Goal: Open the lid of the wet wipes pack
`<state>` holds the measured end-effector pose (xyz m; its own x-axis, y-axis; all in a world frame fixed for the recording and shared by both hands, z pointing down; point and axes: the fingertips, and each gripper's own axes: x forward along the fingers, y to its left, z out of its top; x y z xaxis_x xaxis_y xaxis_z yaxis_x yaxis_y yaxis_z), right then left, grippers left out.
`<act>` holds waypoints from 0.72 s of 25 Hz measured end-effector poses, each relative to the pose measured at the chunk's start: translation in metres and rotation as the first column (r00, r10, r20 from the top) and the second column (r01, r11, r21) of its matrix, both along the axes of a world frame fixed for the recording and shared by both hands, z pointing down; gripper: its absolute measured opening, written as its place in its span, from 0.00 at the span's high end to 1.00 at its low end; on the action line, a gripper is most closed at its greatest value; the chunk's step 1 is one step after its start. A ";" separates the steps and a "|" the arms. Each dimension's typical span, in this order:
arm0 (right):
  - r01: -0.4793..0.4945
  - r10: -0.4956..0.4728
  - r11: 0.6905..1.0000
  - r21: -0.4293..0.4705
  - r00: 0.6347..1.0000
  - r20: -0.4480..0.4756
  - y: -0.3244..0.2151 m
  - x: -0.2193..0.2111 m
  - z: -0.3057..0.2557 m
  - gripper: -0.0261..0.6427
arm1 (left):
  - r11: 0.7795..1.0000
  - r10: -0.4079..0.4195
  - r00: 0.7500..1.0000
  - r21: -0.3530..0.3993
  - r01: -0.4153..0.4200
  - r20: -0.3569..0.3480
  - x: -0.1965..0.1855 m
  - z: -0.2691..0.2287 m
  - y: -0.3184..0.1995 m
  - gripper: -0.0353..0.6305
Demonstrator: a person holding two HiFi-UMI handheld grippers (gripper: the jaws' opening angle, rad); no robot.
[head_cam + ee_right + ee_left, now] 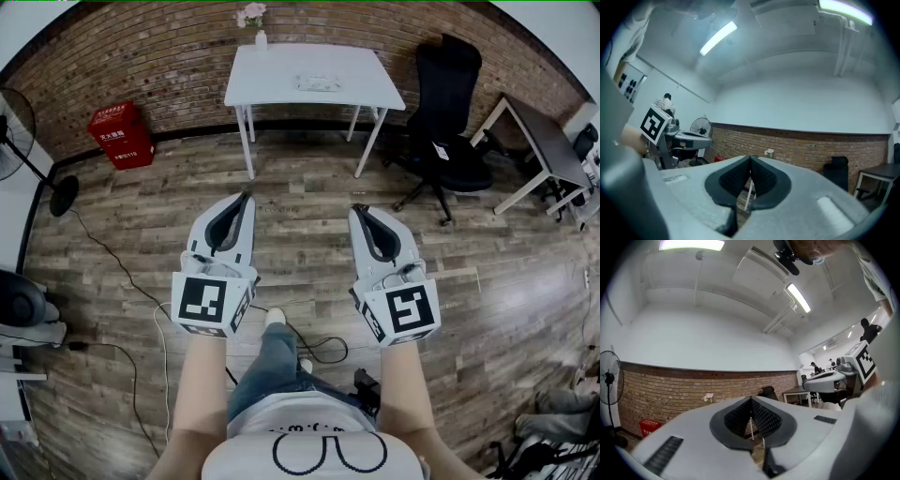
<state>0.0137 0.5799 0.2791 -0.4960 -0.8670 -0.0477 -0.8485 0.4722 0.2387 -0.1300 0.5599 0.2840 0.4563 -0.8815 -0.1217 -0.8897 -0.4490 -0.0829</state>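
The wet wipes pack lies flat on a white table across the room, by the brick wall. I stand well back from it on the wooden floor. My left gripper and right gripper are held out level side by side, pointing toward the table, both shut with nothing between the jaws. In the left gripper view the left gripper has its tips touching, and a table leg shows beyond them. The right gripper looks the same in the right gripper view.
A small vase of flowers stands at the table's back edge. A black office chair is right of the table, a second desk further right. A red box and a fan stand at left. Cables trail over the floor.
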 end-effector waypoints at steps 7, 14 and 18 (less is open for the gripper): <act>0.015 -0.016 1.000 -0.015 1.000 -0.018 0.017 0.006 0.005 0.96 | 0.998 0.032 0.999 -0.057 -0.031 0.009 0.015 0.008 0.012 0.95; 0.006 -0.006 1.000 -0.012 1.000 0.008 -0.022 0.016 0.007 0.96 | 0.996 0.063 0.997 -0.055 -0.065 -0.038 0.021 0.010 -0.027 0.95; 0.010 -0.009 1.000 -0.029 1.000 0.023 -0.070 0.015 0.018 0.96 | 0.998 0.050 0.999 -0.023 -0.050 -0.021 0.017 0.019 -0.074 0.95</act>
<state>0.0291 0.5096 0.2972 -0.5031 -0.8636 -0.0336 -0.8492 0.4867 0.2050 -0.1131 0.4861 0.3032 0.4977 -0.8602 -0.1109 -0.8673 -0.4948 -0.0542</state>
